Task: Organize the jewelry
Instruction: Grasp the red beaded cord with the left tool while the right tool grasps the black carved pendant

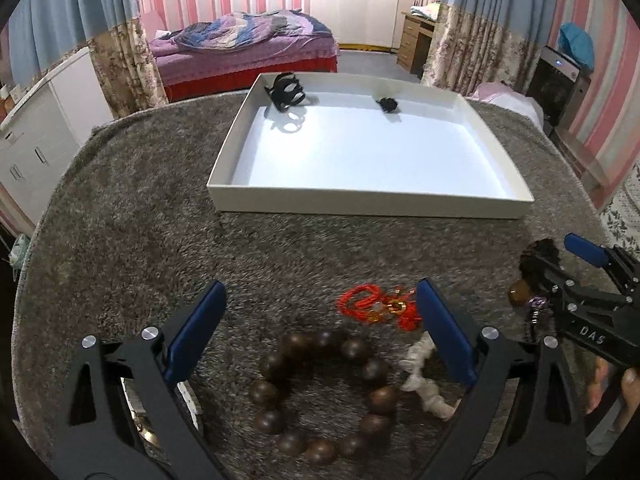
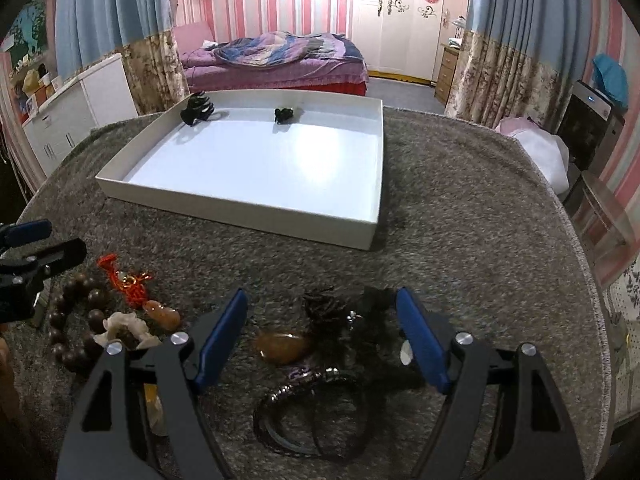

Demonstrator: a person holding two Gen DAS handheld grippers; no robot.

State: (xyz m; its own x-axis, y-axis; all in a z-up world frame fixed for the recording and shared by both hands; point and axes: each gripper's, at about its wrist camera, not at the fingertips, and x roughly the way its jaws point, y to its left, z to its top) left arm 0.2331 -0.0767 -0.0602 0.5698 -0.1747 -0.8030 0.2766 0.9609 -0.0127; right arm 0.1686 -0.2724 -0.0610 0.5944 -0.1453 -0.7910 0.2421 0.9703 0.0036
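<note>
A white tray [image 1: 372,202] sits on the grey carpeted table; it holds a black hair claw [image 1: 287,90] and a small black piece [image 1: 387,104] at its far side. My left gripper [image 1: 320,296] is open above a brown bead bracelet [image 1: 320,392], with a red cord charm [image 1: 376,306] and a white scrunchie [image 1: 420,380] beside it. My right gripper [image 2: 322,304] is open over an amber pendant [image 2: 284,346], a dark scrunchie [image 2: 322,306] and a black cord bracelet [image 2: 316,416]. The tray also shows in the right wrist view [image 2: 240,208].
The round table is covered in grey shaggy carpet [image 1: 140,220]. A white cabinet [image 1: 36,128] stands at left, a bed [image 1: 244,48] behind, and a dark appliance [image 1: 556,80] at right. An orange stone [image 2: 162,314] lies near the bead bracelet.
</note>
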